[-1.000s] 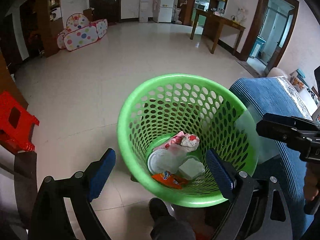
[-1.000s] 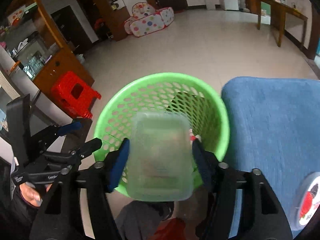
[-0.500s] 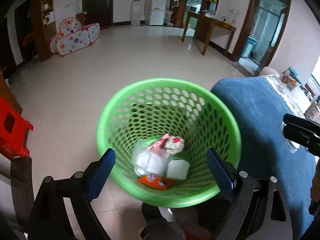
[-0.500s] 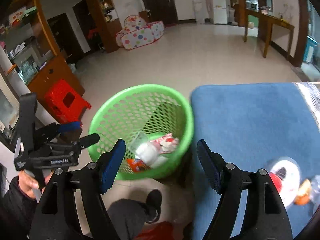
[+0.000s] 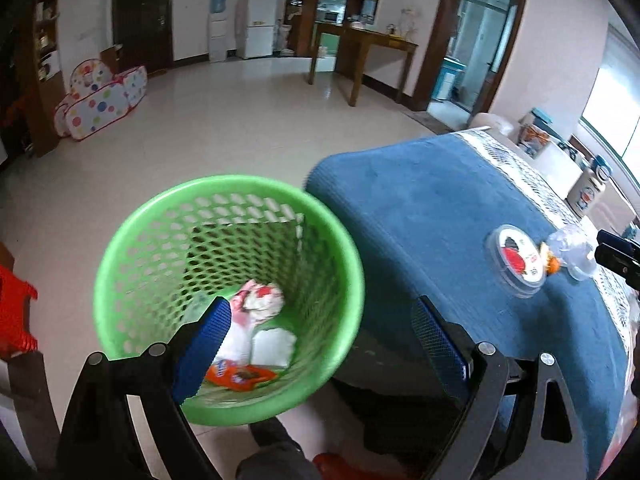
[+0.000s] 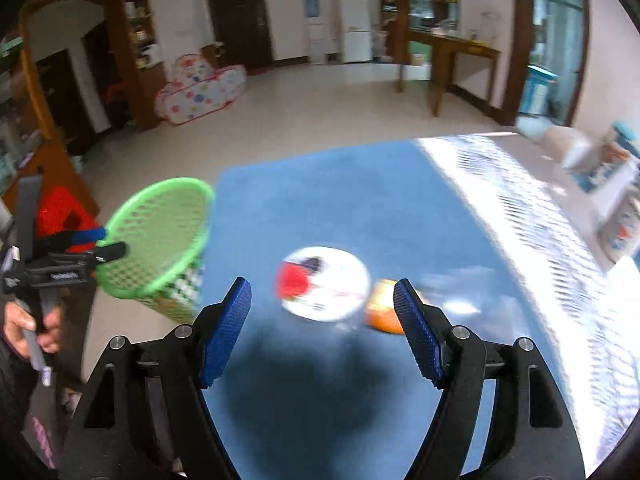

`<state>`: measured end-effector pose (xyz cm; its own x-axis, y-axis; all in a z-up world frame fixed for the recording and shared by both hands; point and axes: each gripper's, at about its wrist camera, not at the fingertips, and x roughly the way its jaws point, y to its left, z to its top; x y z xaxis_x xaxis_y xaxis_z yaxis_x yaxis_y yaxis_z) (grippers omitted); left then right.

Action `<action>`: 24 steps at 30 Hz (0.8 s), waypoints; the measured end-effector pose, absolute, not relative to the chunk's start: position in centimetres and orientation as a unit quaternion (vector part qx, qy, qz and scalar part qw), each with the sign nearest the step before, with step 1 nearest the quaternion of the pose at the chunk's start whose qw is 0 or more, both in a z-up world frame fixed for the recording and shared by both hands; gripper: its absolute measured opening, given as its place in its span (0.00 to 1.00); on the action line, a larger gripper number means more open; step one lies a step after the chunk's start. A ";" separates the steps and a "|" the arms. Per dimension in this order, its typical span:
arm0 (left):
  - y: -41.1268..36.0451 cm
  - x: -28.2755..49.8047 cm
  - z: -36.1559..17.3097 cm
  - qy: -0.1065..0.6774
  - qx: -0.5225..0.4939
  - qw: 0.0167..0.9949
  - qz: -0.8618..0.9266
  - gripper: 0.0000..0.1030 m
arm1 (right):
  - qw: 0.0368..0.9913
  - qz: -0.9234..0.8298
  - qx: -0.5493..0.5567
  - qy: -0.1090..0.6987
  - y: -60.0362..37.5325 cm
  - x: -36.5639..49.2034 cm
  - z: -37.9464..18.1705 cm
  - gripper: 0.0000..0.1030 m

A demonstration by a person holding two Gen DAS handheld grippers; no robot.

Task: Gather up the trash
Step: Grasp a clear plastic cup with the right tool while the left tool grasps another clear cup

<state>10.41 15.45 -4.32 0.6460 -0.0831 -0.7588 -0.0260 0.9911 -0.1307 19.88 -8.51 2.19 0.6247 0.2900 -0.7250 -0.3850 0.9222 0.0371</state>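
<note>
Now right gripper (image 6: 322,326) spread, empty, above round lid (image 6: 323,283) on blue tablecloth (image 6: 400,200), beside orange scrap (image 6: 382,314) — lid likely thin, light, slippery; pinch rim. Left gripper (image 5: 320,344) spread, empty, near green basket (image 5: 132,232).

A pale tiled floor (image 5: 224,136) runs back to white walls, glossy with reflected light. A dark wooden door (image 5: 142,20) stands in the far wall, with a white fridge (image 5: 258,20) and a water dispenser (image 5: 218,28) to its right. A wooden side table (image 5: 360,46) stands near a dark-framed doorway (image 5: 476,36). A polka-dot play tent (image 5: 102,98) sits by brown shelving (image 5: 44,76). A red stool (image 5: 14,316) is at the left.
</note>
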 end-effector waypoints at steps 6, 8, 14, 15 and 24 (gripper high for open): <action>12.3 11.6 -4.1 0.425 -0.055 0.902 -0.038 0.86 | 0.902 0.132 -0.058 0.406 -14.2 20.0 0.9 0.71; 11.3 11.8 -3.9 0.426 -0.051 0.902 -0.044 0.86 | 0.900 0.120 -0.069 0.413 -14.8 20.5 0.1 0.71; 8.4 13.0 -3.4 0.424 -0.029 0.903 -0.064 0.86 | 0.887 0.117 -0.084 0.439 -16.6 21.8 -2.6 0.67; 8.1 13.1 -3.2 0.424 -0.027 0.903 -0.066 0.86 | 0.886 0.117 -0.085 0.441 -16.7 22.1 -2.9 0.65; 3.6 15.2 -2.5 0.423 0.002 0.900 -0.106 0.86 | 0.878 0.117 -0.099 0.453 -16.7 24.0 -4.8 0.51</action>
<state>15.21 3.57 -2.52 0.6198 -0.1902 -0.7614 0.1931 0.9773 -0.0869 24.00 -16.66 -4.79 0.5624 0.1164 -0.8186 -0.2949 0.9532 -0.0671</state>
